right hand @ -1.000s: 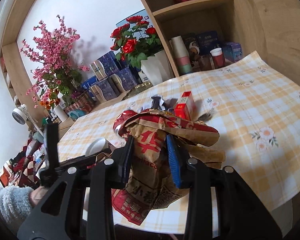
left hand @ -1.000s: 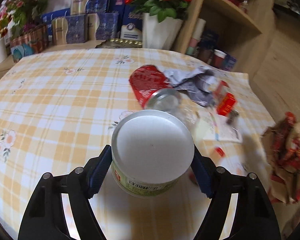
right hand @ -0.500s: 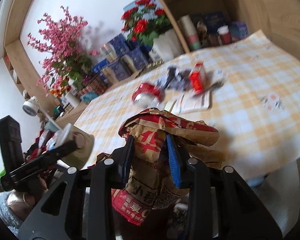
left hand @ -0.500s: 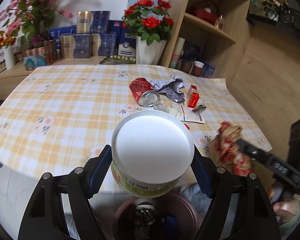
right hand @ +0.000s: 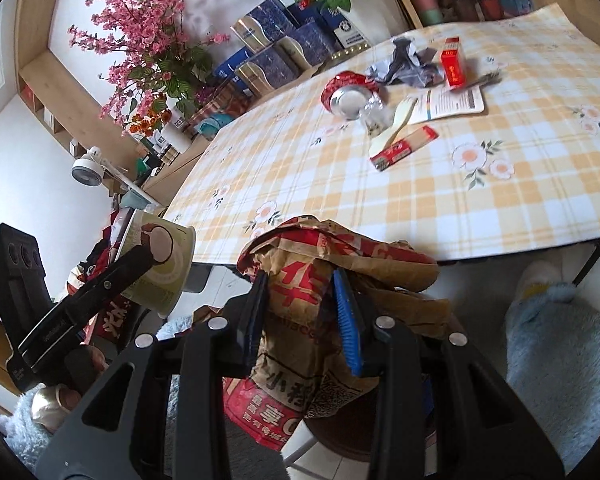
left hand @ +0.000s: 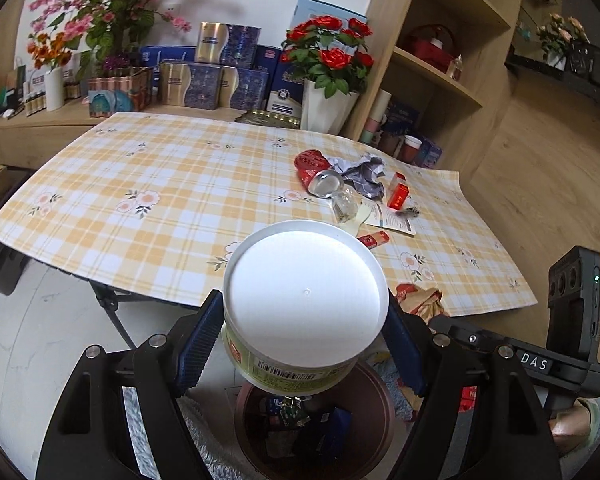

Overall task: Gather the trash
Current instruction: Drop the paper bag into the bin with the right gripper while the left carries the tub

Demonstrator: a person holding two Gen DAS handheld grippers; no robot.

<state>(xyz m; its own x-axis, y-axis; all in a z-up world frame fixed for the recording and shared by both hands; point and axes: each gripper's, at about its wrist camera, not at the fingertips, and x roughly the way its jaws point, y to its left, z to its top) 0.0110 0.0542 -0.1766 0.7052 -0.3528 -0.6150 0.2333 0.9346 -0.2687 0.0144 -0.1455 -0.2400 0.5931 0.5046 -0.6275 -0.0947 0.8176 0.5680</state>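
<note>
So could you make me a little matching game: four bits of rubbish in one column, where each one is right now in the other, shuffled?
Things
1. round tub
2. crumpled paper bag
3. red can
4. small red box

Places
A. lying on its side on the tablecloth
B. clamped in the right gripper
C. on the tablecloth by the leaflet
D. clamped in the left gripper, above the bin

Pairs: 1-D, 2-B, 3-A, 4-C

I have drawn both hands back off the tabletop [left hand: 172, 184]. My left gripper [left hand: 304, 344] now carries the white-lidded tub [left hand: 304, 300] over the brown bin [left hand: 364, 412], and my right gripper [right hand: 300, 316] brings the crumpled paper bag [right hand: 300, 292] beside it.
</note>
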